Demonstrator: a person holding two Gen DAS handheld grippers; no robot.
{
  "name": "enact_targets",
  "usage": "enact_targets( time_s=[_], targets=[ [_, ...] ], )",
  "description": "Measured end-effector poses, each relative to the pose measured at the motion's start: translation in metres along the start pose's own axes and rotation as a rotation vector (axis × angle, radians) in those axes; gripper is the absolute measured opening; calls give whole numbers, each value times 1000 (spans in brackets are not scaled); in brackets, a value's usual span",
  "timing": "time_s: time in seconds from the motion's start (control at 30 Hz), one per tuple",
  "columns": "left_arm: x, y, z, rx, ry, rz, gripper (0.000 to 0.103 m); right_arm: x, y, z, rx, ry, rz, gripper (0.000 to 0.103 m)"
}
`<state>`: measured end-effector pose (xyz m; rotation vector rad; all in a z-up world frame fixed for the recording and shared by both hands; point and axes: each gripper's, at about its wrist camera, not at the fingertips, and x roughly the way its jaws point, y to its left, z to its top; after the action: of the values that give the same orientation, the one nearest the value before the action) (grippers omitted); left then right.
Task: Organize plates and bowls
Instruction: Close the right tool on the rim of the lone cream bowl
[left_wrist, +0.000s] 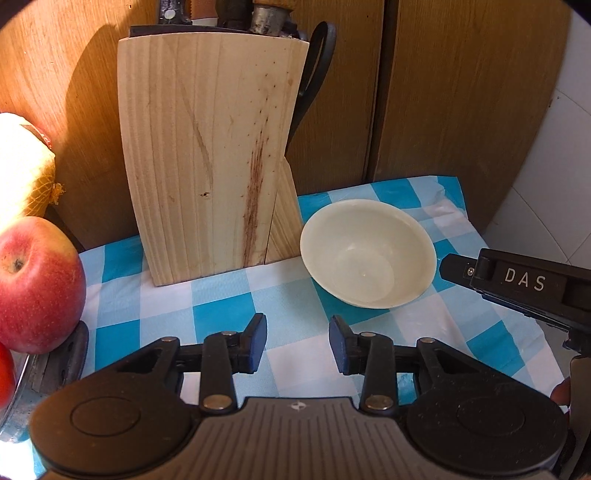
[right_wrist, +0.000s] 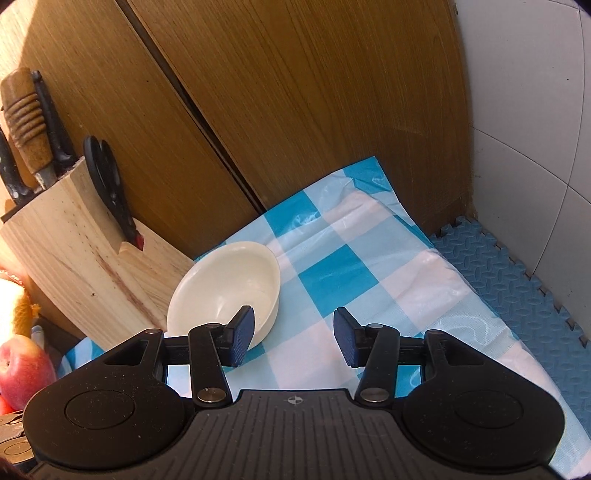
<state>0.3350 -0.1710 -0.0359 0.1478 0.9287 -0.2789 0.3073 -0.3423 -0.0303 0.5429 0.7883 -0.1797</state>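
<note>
- The round cream-white ceramic bowl sits empty and upright on the counter covered by a blue-and-white checked plastic cloth, just beside the pale pinewood knife block, on the block's right as the left wrist view shows it. No plate shows in either view.
- The left tongs stand partly open with nothing between the blue pads, short of the bowl and nearer the camera than the block's foot. They look too narrow to span the bowl; I judge they can only pinch its rim, and a shallow pinch on glazed ceramic could slip.
- The right tongs are open wider, also empty. Their left pad overlaps the bowl's near rim in the right wrist view; whether it touches I cannot tell. A push here could slide the bowl against the block.
- The block carries knives and black-handled scissors on the side facing the bowl. A bowl lifted with a swing toward the block could knock the scissors or chip on the wood.
- The cloth is wrinkled and glossy beyond the bowl, away from the block. Dragging the bowl could bunch it and tip the bowl.
- Both tongs approach the same bowl; they could collide on the side away from the block.
- A red apple on the block's far side sits close to the left tongs' body; a sideways sweep could knock it.
</note>
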Motion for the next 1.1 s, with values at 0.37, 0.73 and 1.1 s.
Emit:
enact_targets(
  time_s=[0.37,0.73,1.1],
  targets=[
    [26,-12,19,-7,0,4,33,25,-8,12,21,3,17,58],
    [48,-18,23,-16,29,-7,33,46,-8,10,27,35,32,60],
    [56,-20,22,-9,25,13,33,59,-9,5,22,54,24,54]
  ],
)
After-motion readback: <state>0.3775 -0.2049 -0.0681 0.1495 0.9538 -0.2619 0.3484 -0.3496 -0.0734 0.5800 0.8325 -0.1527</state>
